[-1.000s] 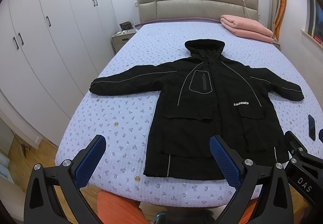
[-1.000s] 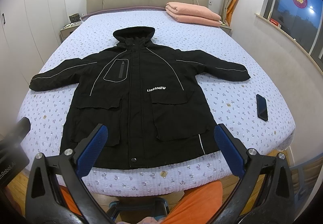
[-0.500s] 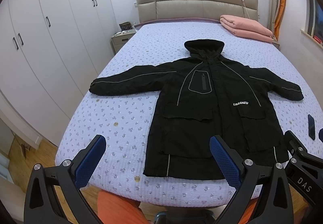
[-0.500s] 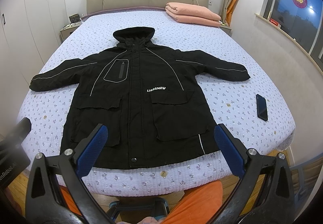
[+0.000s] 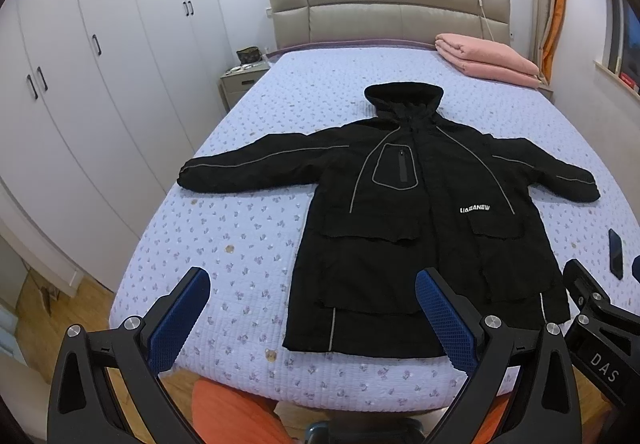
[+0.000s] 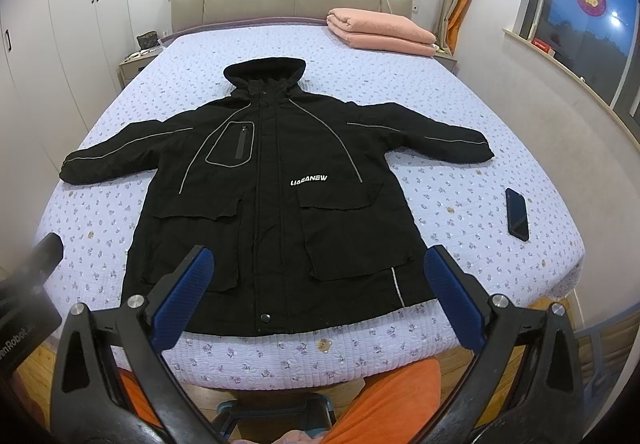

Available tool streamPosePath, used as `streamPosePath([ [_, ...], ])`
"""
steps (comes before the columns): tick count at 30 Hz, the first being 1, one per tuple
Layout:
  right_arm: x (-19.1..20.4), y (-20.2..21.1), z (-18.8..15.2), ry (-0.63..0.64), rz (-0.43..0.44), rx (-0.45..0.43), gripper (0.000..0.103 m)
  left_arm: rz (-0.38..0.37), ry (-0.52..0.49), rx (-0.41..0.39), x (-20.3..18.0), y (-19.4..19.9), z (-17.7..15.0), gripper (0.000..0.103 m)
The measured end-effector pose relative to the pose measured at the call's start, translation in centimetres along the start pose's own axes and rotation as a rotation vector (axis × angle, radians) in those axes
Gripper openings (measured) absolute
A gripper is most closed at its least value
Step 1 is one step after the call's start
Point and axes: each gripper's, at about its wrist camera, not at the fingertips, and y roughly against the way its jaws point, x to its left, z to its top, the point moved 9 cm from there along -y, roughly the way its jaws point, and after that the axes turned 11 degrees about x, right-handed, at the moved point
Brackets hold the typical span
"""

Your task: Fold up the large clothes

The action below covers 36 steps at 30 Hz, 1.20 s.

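A long black hooded coat point(image 5: 420, 212) point(image 6: 276, 184) lies flat and face up on the bed, both sleeves spread out sideways and the hood toward the headboard. Its hem rests near the bed's foot edge. My left gripper point(image 5: 312, 308) hovers open before the foot of the bed, off the coat's left hem corner, holding nothing. My right gripper point(image 6: 320, 284) is also open and empty, hanging in front of the hem's middle. Neither touches the coat.
The bed point(image 5: 248, 244) point(image 6: 460, 204) has a lilac flowered quilt. A dark phone point(image 6: 517, 214) point(image 5: 615, 253) lies right of the coat. Folded pink blankets point(image 6: 380, 32) sit near the headboard. White wardrobes point(image 5: 80, 84) stand left, a nightstand point(image 5: 240, 82) beyond. Orange-clad legs point(image 6: 392, 404) are below.
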Motion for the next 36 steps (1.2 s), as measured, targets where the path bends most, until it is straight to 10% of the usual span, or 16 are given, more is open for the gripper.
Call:
streamPosePath([
  [12,-3.5,-2.6,5.0,-0.055,-0.013,-0.066,0.103,-0.023,-0.064,-0.022,-4.9,-4.7,5.5,0.102],
  [25,-13.2,-20.0,16.8,-0.147,-0.262,-0.054,0.103,-0.109,-0.170,0.011,-19.2,-22.8,18.7,0.102],
  [36,-18.7,-26.7,21.3,-0.210,-0.276,0.064,0.103,-0.106,-0.284,0.079,-30.3,-27.4,24.4,0.102],
])
